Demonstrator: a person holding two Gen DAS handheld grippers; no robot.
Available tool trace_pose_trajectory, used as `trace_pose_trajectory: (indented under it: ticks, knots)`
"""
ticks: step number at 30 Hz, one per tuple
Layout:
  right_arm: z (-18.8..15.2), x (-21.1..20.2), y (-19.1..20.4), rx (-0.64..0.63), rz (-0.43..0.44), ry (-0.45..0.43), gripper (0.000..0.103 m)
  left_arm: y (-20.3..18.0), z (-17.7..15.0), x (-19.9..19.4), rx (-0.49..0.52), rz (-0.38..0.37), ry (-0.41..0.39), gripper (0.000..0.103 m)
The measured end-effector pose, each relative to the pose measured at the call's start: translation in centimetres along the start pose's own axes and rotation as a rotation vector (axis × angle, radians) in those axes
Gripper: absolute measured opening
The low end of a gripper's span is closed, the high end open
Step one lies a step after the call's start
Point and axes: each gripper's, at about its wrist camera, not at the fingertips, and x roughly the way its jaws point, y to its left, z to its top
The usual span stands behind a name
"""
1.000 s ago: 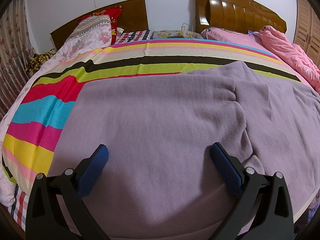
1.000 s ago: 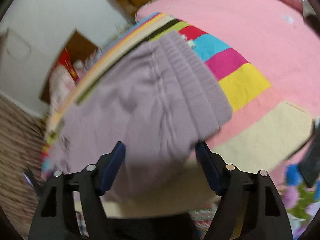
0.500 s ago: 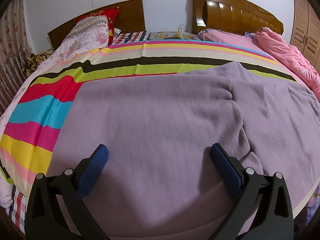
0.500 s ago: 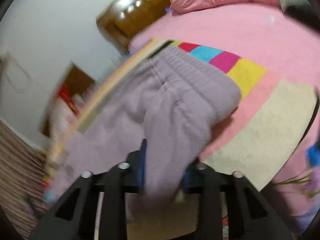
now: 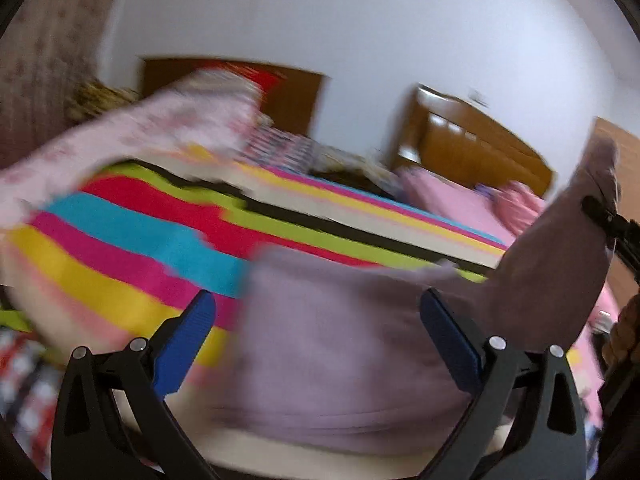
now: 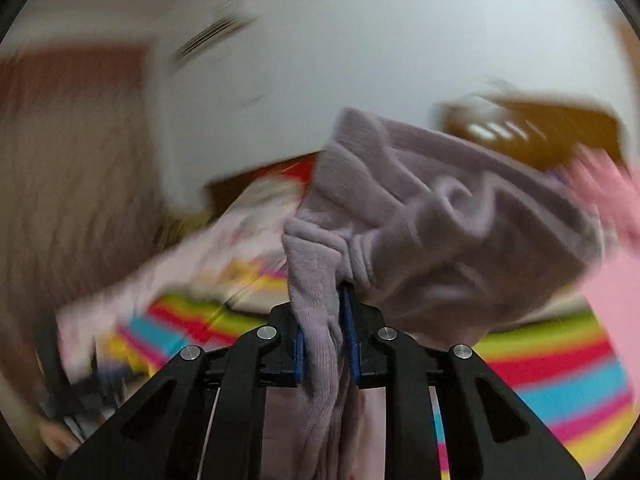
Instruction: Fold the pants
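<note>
The lilac knit pants [image 5: 340, 340] lie on the striped bed cover [image 5: 160, 240]. One end is lifted high at the right of the left wrist view. My left gripper [image 5: 316, 300] hangs open above the flat part of the pants, touching nothing. My right gripper [image 6: 320, 312] has its jaws closing on a bunched fold of the pants [image 6: 440, 232], and the blue pads press on the fabric. The rest of the pants drapes away to the right and hangs below the fingers. A black part of the right gripper [image 5: 604, 216] shows at the raised cloth. Both views are blurred.
Two wooden headboards [image 5: 472, 148] stand against the white wall at the back. A pink quilt [image 5: 452, 200] covers the far bed. A floral quilt [image 5: 140, 132] is heaped at the left, beside a patterned curtain [image 5: 36, 60].
The right gripper has shut on the waist end of the pants and lifted it off the bed. The left gripper has risen and rolled, still open.
</note>
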Motion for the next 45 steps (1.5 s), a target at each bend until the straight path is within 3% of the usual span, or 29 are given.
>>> trace_pose_trajectory:
  ticks: [2,4,6,7,8,11,17,19,20,23,26,28,29,31,33,35,36,37,39,41,42,45]
  knots:
    - [-2.2,3.3,7.2,-0.231,0.012,0.084,0.02,1.9,0.2,-1.7,-0.017,0.08,-0.025,0.101]
    - [-7.7,7.1,13.8,-0.411,0.078,0.241,0.02,3.6,0.1,-2.9,-0.039,0.129,-0.025,0.101]
    - [-13.3,10.2,17.0,-0.555,0.088,0.367,0.02,4.7,-0.4,-3.4,-0.052,0.15,-0.009,0.101]
    - [-14.9,9.9,18.1,-0.634,0.012,0.281,0.021,5.2,-0.8,-3.2,-0.05,0.155,0.019,0.101]
    - [-15.4,9.7,18.4,-0.676,-0.022,0.261,0.021,5.6,-1.2,-2.9,-0.045,0.157,0.045,0.101]
    - [-13.8,9.5,16.5,-0.598,0.025,0.29,0.02,6.2,-2.3,-2.3,-0.049,0.132,0.086,0.101]
    - [-13.0,8.8,17.0,-0.594,-0.075,0.186,0.018,6.2,-3.3,-0.7,-0.082,0.063,0.124,0.101]
    - [-13.6,9.6,17.7,-0.615,-0.044,0.238,0.021,5.8,-3.1,-0.8,-0.057,0.06,0.118,0.101]
    - [-14.0,10.2,18.0,-0.632,-0.003,0.273,0.028,5.6,-3.0,-0.9,-0.047,0.066,0.117,0.101]
    - [-14.8,7.8,18.5,-0.718,0.037,0.214,0.031,5.7,-2.4,-1.2,-0.044,0.093,0.115,0.101]
    - [-13.1,3.9,15.0,-0.55,0.307,0.188,0.074,5.7,-2.0,-1.2,-0.052,0.089,0.125,0.101]
    - [-12.3,1.9,12.4,-0.471,0.349,0.162,0.074,4.9,-2.1,-0.9,-0.036,0.077,0.137,0.101]
    - [-11.9,1.3,10.4,-0.413,0.325,0.164,0.073,4.4,-2.3,-0.6,-0.024,0.071,0.143,0.101]
    - [-11.5,2.0,7.2,-0.319,0.265,0.199,0.059,3.5,-2.5,0.1,-0.013,0.055,0.153,0.101]
    - [-11.3,3.3,4.4,-0.219,0.225,0.257,0.044,3.3,-2.5,1.2,-0.042,-0.014,0.175,0.101]
    - [-10.7,4.5,3.0,-0.15,0.263,0.279,0.041,3.4,-2.3,2.1,-0.108,-0.157,0.193,0.1]
    - [-10.3,4.8,3.1,-0.138,0.297,0.279,0.041,3.6,-2.1,2.8,-0.151,-0.226,0.204,0.099]
    - [-10.2,5.2,3.7,-0.139,0.331,0.279,0.041,3.8,-2.0,3.4,-0.171,-0.249,0.215,0.094]
    - [-9.7,6.0,5.6,-0.173,0.382,0.283,0.04,4.0,-1.7,4.8,-0.201,-0.264,0.25,0.083]
    - [-9.7,7.6,7.4,-0.193,0.401,0.304,0.039,4.4,-1.5,6.2,-0.226,-0.263,0.289,0.078]
    - [-9.8,8.5,8.0,-0.196,0.41,0.327,0.039,4.6,-1.5,6.6,-0.231,-0.257,0.307,0.069]
    - [-10.9,10.3,9.0,-0.184,0.444,0.39,0.039,5.2,-1.4,6.8,-0.245,-0.266,0.332,0.067]
